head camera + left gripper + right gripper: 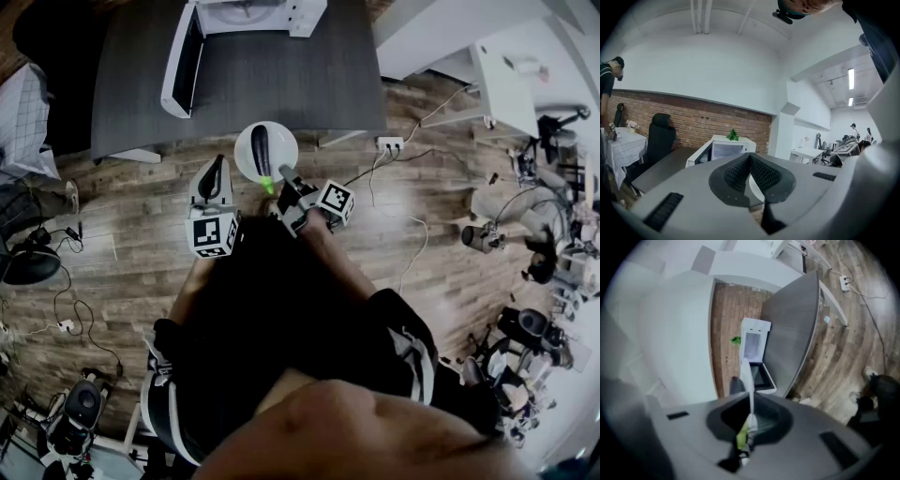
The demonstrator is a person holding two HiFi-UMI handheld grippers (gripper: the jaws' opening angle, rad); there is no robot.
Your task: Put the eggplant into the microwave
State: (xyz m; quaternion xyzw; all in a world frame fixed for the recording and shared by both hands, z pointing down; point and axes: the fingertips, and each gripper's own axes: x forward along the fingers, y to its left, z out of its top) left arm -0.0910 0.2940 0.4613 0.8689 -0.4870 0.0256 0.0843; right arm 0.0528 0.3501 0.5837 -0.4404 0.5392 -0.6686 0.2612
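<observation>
Eggplant on plate, microwave straight ahead at 12 o'clock.
On the table (281, 94) the microwave (246, 19) stands door open. We hold the plate (285, 143) by its rim at 5 o'clock, right gripper (284, 180) clamped on it. The eggplant (260, 145) lies 12-to-6, green stem toward those jaws. Left gripper (217, 167) is closed and empty at the plate's 8 o'clock.

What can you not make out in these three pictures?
- Inside of the microwave: cut off by the top edge in the head view; small and washed out in the left gripper view.
- Full length of the eggplant: mostly behind the jaw in the right gripper view.
- Whether the right gripper pinches the green stem besides the plate: blurred in the right gripper view.
</observation>
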